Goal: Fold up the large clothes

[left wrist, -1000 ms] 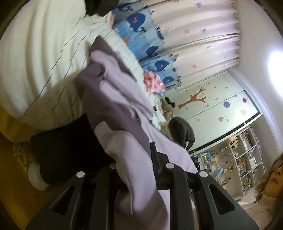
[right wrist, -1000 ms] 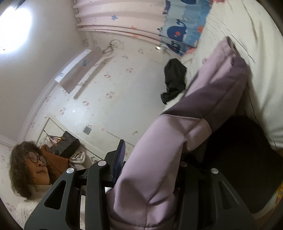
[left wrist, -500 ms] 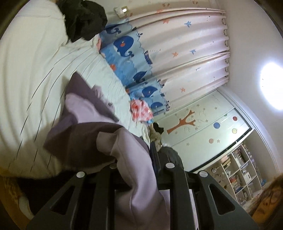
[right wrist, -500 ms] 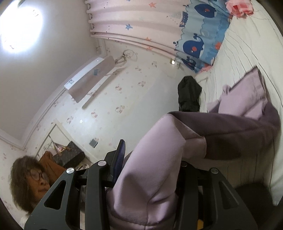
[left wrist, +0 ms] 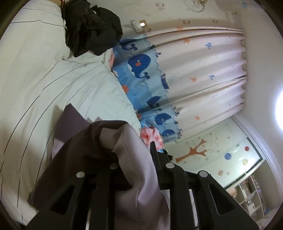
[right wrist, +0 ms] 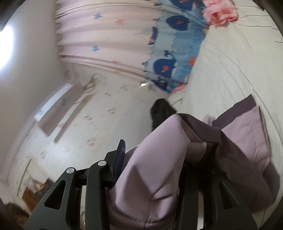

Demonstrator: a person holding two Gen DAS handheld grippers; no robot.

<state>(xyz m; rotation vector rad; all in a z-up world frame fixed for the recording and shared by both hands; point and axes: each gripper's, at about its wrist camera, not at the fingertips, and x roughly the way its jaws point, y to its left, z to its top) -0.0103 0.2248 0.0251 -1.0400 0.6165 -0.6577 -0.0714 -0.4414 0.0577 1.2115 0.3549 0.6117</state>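
A large lilac garment (left wrist: 136, 180) with dark purple panels hangs bunched from both grippers. In the left wrist view my left gripper (left wrist: 134, 157) is shut on a fold of it; only one fingertip (left wrist: 153, 150) shows, the other is under cloth. In the right wrist view my right gripper (right wrist: 153, 159) is shut on a thick bunch of the same lilac garment (right wrist: 159, 169), which hides one finger. The garment's far end trails onto the white striped bed (left wrist: 44, 79), seen as a purple flap (right wrist: 247, 123).
A crumpled black garment (left wrist: 92, 30) lies at the far end of the bed near the wall, also seen as the black garment (right wrist: 161, 113). A pink cloth (right wrist: 219, 12) sits by the whale-print curtain (left wrist: 176, 70). Shelves (left wrist: 251, 192) stand beyond.
Both grippers have swung up and across over the bed with the garment in them. The dark mass at the bed's near edge has left view, and more of the sheet now shows.
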